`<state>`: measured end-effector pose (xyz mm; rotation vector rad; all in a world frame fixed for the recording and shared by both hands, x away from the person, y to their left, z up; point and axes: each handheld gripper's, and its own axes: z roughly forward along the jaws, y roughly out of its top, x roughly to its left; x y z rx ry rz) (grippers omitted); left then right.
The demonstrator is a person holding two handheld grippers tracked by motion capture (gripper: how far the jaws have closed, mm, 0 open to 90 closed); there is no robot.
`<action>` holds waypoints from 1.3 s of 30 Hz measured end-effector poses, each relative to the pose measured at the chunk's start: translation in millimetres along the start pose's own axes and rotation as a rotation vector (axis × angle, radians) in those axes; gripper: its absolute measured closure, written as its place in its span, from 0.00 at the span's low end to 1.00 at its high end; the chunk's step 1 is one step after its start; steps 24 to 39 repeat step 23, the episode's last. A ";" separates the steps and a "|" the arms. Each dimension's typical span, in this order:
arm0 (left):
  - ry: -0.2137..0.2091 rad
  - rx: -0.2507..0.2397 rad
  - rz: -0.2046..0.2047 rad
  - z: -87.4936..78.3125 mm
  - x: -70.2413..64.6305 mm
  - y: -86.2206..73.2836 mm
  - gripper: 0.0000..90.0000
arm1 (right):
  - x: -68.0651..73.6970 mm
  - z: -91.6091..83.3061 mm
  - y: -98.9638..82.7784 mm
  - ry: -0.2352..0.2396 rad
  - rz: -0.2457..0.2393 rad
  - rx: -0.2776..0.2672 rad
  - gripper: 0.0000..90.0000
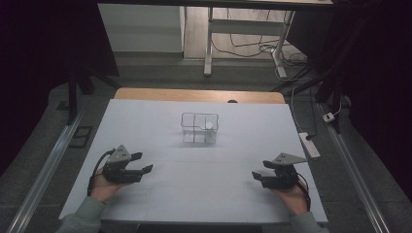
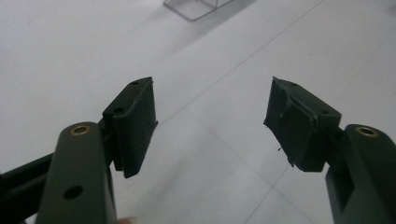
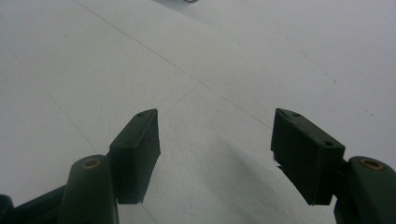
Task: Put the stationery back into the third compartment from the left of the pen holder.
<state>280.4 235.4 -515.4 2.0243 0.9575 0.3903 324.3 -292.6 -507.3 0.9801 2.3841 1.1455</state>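
A clear plastic box (image 1: 199, 128) with inner dividers stands at the middle of the white table cover (image 1: 204, 194). A small white object (image 1: 209, 125) lies in its right compartment. My left gripper (image 1: 144, 161) rests low at the near left, pointing right toward the table's middle, well short of the box. In the left gripper view its jaws stand wide open (image 2: 212, 98) over bare sheet, with a corner of the box (image 2: 196, 7) at the top. My right gripper (image 1: 260, 169) sits at the near right, pointing left, open (image 3: 215, 116) with nothing between the jaws.
A strip of wooden tabletop (image 1: 194, 94) shows beyond the white cover. A power strip (image 1: 309, 144) and cables lie on the floor to the right. Metal rails (image 1: 46, 170) run along both sides of the table. White desk legs (image 1: 209, 43) stand farther back.
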 end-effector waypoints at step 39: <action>-0.009 0.030 -0.004 -1.1 0.0 -10.6 0.36 | 1.9 -1.8 0.3 -0.021 -0.017 -0.013 0.35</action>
